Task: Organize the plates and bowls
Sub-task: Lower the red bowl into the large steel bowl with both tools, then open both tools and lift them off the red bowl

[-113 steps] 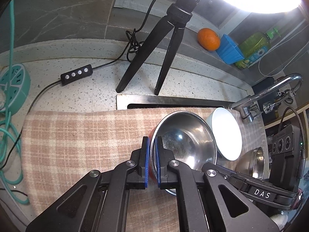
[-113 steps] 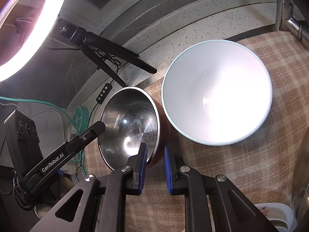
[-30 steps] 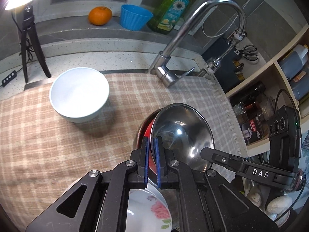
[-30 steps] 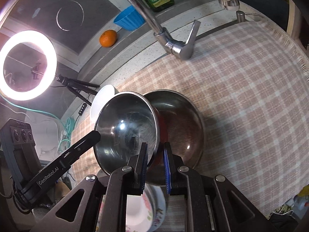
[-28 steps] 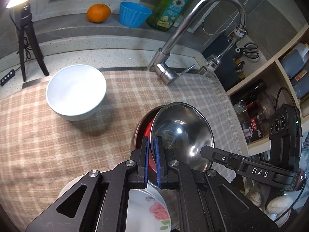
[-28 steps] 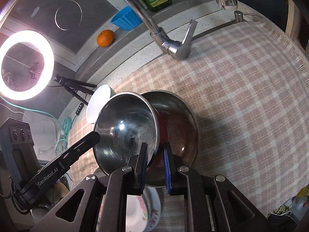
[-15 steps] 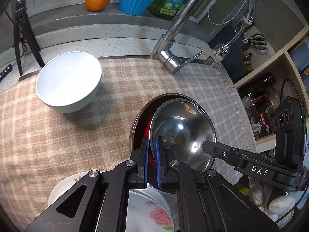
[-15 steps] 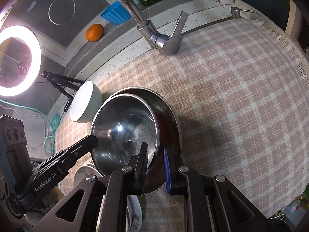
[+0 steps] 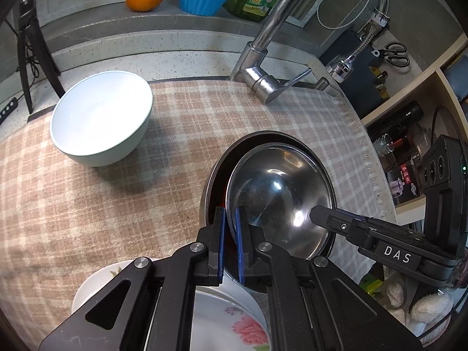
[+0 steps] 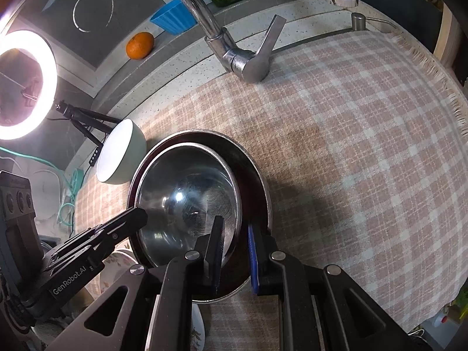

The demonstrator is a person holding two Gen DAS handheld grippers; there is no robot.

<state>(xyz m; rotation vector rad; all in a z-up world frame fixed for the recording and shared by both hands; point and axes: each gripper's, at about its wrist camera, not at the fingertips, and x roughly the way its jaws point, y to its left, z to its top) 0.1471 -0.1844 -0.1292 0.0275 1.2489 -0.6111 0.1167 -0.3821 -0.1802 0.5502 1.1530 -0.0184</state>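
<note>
We nest the small steel bowl into the bigger one

Both sets of fingers pinch the small steel bowl (image 9: 278, 193) by its thin rim, left gripper (image 9: 229, 244) and right gripper (image 10: 235, 254) on opposite edges, inside the larger steel bowl (image 10: 254, 181) on the checked cloth (image 10: 351, 146). We judge it light, rigid and slick: rims are the only hold.

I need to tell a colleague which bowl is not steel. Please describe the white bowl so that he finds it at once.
Start at the chrome faucet behind the checked cloth. On the cloth, left of the faucet and in front of the tripod leg, stands the white bowl, alone and upright. Unlike the nested steel bowls, it is matte, pale and held by no gripper.
</note>
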